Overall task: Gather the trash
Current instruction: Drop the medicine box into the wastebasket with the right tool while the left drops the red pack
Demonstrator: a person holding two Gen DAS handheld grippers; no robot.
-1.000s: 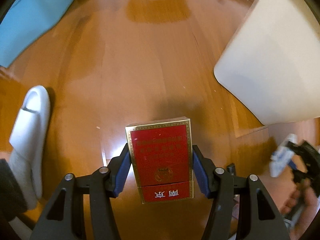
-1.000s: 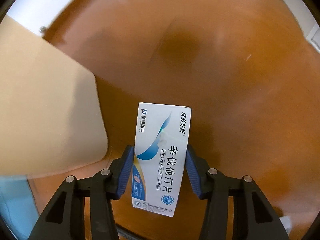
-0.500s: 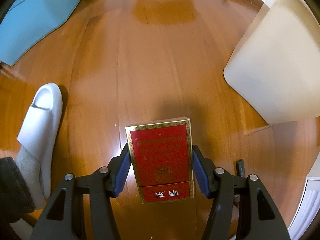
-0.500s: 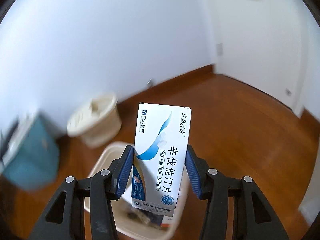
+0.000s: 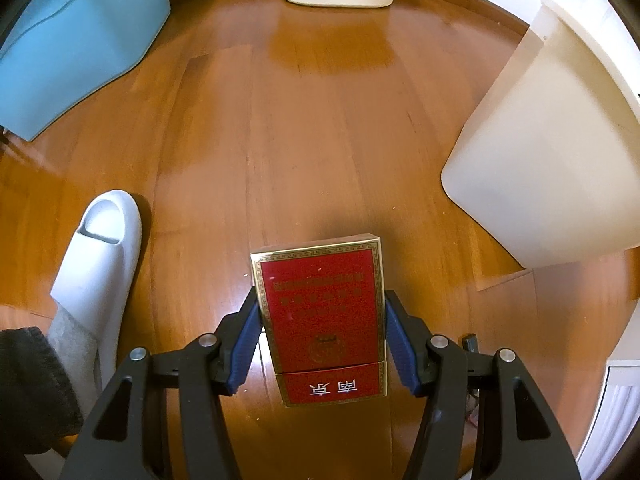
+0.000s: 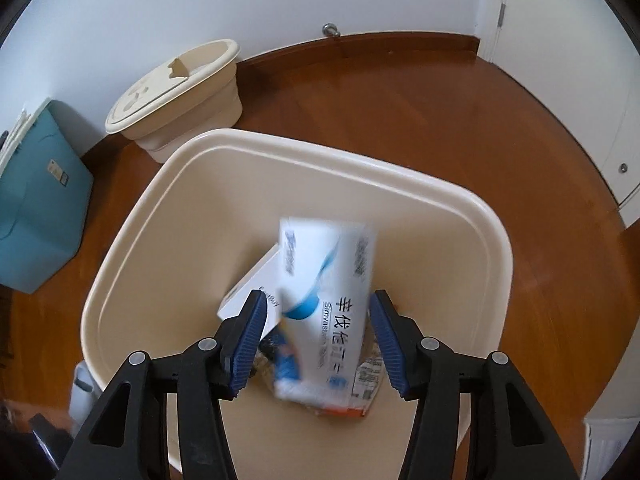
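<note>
In the left wrist view my left gripper is shut on a red and gold cigarette pack, held above the wooden floor. The cream trash bin stands to its right. In the right wrist view my right gripper hangs over the open bin. Its jaws are opening. The white and blue tablet box is blurred between them, with a gap to each blue pad, dropping free into the bin. Other trash lies at the bin's bottom, including a white box.
A cream lidded bucket stands by the wall behind the bin. A teal storage box is at the left. A foot in a white slipper stands left of my left gripper. A white door is at the right.
My right gripper swung up from beside the bin to over its opening and rolled; its jaws spread and the tablet box slipped loose. The left gripper rose slightly with the red pack.
</note>
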